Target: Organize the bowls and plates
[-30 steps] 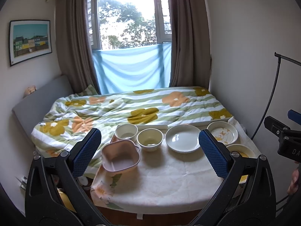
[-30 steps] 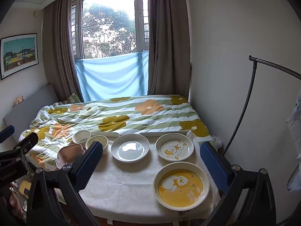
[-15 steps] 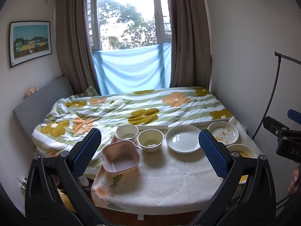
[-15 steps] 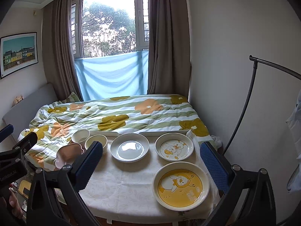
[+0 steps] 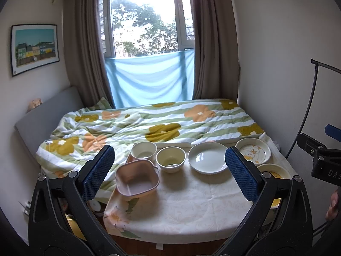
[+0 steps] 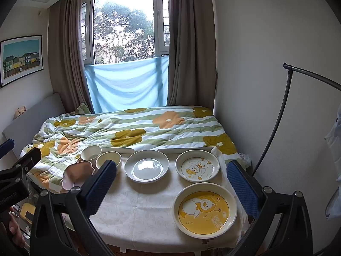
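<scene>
On the cloth-covered table (image 5: 181, 204) stand a pink square bowl (image 5: 137, 180), a white cup-like bowl (image 5: 143, 151), a cream bowl (image 5: 170, 159), a plain white plate (image 5: 207, 158), a small duck plate (image 5: 253, 151) and a yellow duck plate (image 6: 205, 210). The same white plate (image 6: 146, 166), small duck plate (image 6: 197, 165), cream bowl (image 6: 108, 160) and pink bowl (image 6: 77, 170) show in the right wrist view. My left gripper (image 5: 169, 169) hangs open above the table's near side, holding nothing. Wide open too, my right gripper (image 6: 171, 183) hovers over the right half.
A bed with a flowered quilt (image 5: 149, 123) lies just behind the table. A bare wall and a black curved stand (image 6: 277, 123) are at the right. The window with curtains (image 6: 125, 42) is at the back. A person's hand (image 6: 16, 230) holds the other gripper at the left edge.
Both views have shifted only slightly; the dishes stay where they were and both grippers remain open.
</scene>
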`<action>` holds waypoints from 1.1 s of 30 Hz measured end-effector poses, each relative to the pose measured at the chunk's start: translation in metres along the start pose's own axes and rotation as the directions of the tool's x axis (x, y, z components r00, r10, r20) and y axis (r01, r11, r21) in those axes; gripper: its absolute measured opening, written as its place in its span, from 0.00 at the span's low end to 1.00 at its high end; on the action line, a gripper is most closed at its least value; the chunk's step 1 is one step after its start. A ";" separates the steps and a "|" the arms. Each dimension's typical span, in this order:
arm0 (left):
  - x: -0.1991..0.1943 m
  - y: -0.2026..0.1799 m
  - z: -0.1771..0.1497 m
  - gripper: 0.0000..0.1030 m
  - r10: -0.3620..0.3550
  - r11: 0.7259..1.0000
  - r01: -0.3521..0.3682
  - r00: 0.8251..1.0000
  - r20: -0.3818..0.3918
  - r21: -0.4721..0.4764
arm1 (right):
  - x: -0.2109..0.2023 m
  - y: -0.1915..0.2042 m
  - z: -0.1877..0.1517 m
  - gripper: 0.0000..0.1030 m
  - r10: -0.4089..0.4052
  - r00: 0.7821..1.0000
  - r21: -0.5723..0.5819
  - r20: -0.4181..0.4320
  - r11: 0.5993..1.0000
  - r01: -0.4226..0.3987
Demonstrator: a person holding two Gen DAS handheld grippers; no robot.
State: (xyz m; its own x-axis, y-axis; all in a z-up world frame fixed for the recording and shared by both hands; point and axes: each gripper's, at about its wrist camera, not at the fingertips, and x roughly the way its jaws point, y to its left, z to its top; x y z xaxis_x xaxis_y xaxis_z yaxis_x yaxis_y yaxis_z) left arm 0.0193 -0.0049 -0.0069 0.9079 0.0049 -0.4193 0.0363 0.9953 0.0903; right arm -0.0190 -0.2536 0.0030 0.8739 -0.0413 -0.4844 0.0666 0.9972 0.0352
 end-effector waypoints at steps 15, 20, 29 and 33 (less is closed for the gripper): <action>-0.001 0.001 0.001 1.00 0.001 1.000 -0.001 1.000 0.002 0.000 | 0.001 0.000 0.002 1.00 0.001 1.000 -0.001 -0.002 1.000 -0.001; -0.001 0.001 0.000 1.00 0.001 1.000 -0.001 1.000 0.001 0.000 | 0.001 0.000 0.002 1.00 0.002 1.000 -0.001 -0.002 1.000 -0.002; -0.001 0.000 0.000 1.00 0.008 1.000 -0.008 1.000 0.006 -0.001 | 0.003 0.000 0.000 1.00 0.003 1.000 0.000 -0.003 1.000 -0.003; -0.001 0.000 -0.001 1.00 0.009 1.000 -0.009 1.000 0.003 0.001 | 0.003 0.000 0.001 1.00 0.003 1.000 0.000 -0.004 1.000 -0.003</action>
State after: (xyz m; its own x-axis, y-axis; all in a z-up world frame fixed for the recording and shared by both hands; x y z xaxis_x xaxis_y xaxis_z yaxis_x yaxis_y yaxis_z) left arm 0.0178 -0.0049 -0.0070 0.9092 0.0135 -0.4161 0.0285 0.9951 0.0945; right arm -0.0156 -0.2537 0.0023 0.8720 -0.0383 -0.4881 0.0644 0.9972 0.0369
